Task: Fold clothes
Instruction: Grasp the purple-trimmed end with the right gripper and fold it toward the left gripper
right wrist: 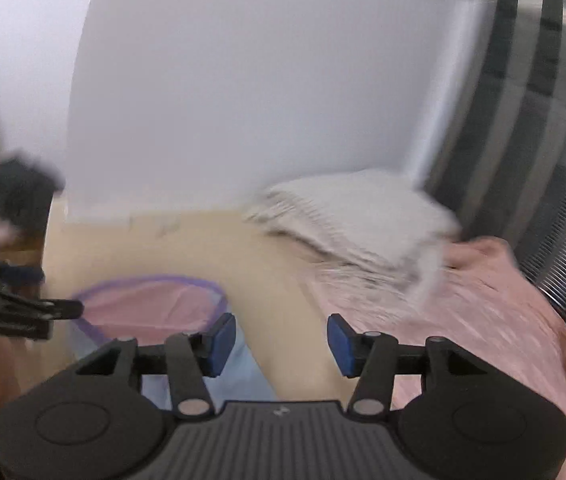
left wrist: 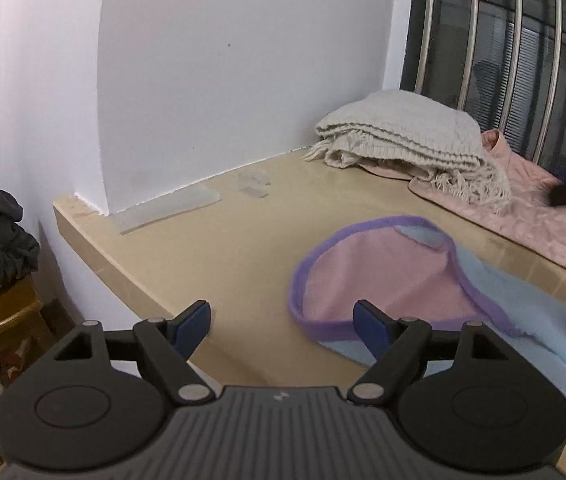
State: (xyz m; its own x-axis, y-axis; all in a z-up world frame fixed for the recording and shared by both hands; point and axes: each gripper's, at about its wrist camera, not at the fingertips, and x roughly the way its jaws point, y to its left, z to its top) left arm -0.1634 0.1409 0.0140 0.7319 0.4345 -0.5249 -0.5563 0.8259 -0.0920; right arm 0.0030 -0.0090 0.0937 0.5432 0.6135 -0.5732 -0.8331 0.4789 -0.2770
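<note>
Both tongs spread, pinching nothing: left tongs (left wrist: 283, 330) and right tongs (right wrist: 282, 344) poised, likely for edge grabs. Blue garment (left wrist: 523, 308) flat on bench (left wrist: 219, 256), at two o'clock.

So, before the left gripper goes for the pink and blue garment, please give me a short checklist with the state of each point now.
1. Left gripper jaws open, nothing between them: ok.
2. Right gripper jaws open and holding nothing: ok.
3. Pink and blue garment lies on the beige ledge with its purple edge facing the left gripper: ok.
4. Garment spread flat for folding: not ok, the far end looks bunched.
5. Free ledge beside the garment: ok on the left; the folded cream blanket and quilted pink cloth occupy the back right.
6. Right wrist view sharp enough to aim: not ok, it is blurred.
</note>
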